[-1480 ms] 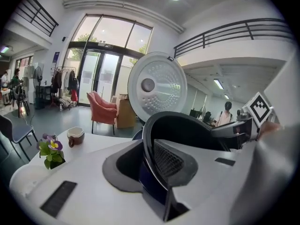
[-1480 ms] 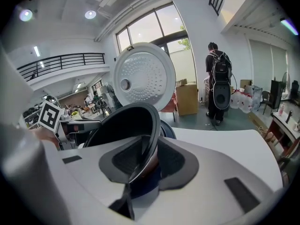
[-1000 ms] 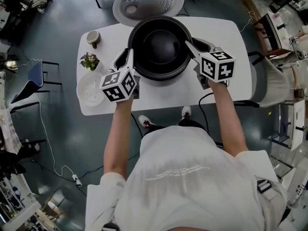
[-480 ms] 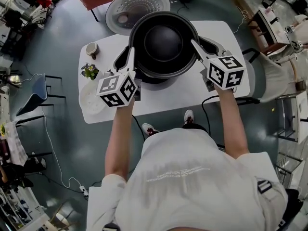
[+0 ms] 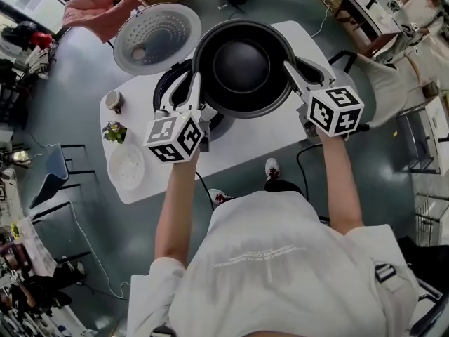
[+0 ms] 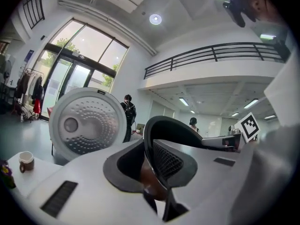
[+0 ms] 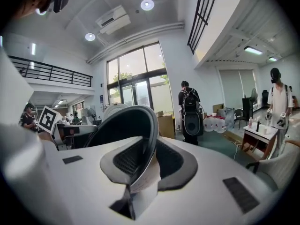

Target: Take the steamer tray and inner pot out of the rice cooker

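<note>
The black inner pot [image 5: 242, 67] hangs in the air above the white table [image 5: 245, 137], held by its rim from both sides. My left gripper [image 5: 193, 91] is shut on the pot's left rim [image 6: 161, 125], and my right gripper [image 5: 289, 69] is shut on the right rim [image 7: 140, 121]. The rice cooker [image 5: 167, 90] stands below and to the left of the pot, its perforated lid [image 5: 156, 37] swung open at the back. A white round tray [image 5: 128, 166] lies on the table's left end.
A cup [image 5: 112, 102] and a small potted plant [image 5: 114, 132] sit at the table's left side. A cable [image 5: 302, 161] hangs off the front edge. A chair [image 5: 368, 69] stands to the right. People stand in the far background.
Both grippers have risen with the pot between them. The pot has come up out of the cooker and now hangs to the right of its opening.
</note>
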The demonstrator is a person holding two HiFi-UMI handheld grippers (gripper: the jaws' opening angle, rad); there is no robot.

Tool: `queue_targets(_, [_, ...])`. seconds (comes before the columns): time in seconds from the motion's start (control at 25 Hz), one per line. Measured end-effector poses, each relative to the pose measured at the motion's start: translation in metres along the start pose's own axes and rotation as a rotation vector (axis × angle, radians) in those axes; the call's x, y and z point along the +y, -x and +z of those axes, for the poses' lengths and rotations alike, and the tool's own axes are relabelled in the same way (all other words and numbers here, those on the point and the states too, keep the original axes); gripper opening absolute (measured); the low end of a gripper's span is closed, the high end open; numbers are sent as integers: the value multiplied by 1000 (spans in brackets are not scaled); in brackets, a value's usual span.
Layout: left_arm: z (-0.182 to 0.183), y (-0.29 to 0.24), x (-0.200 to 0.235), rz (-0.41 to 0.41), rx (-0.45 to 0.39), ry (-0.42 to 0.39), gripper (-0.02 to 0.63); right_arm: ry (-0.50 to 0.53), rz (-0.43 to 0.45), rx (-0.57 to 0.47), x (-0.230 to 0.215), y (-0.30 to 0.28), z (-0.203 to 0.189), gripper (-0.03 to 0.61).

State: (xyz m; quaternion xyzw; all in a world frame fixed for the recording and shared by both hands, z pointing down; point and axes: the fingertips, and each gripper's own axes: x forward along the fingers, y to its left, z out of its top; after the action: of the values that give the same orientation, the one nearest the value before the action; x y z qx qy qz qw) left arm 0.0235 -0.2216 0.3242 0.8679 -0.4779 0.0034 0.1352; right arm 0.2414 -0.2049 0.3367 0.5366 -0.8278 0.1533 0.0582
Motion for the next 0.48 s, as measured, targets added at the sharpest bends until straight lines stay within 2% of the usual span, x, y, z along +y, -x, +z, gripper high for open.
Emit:
queue_targets(0.24, [-29, -47, -55, -107, 61, 13, 71, -51, -108, 21, -65, 38, -21, 100])
queue_targets(0.48, [-73, -95, -101, -147, 148, 38, 71, -105, -170, 70, -131, 62, -51, 98])
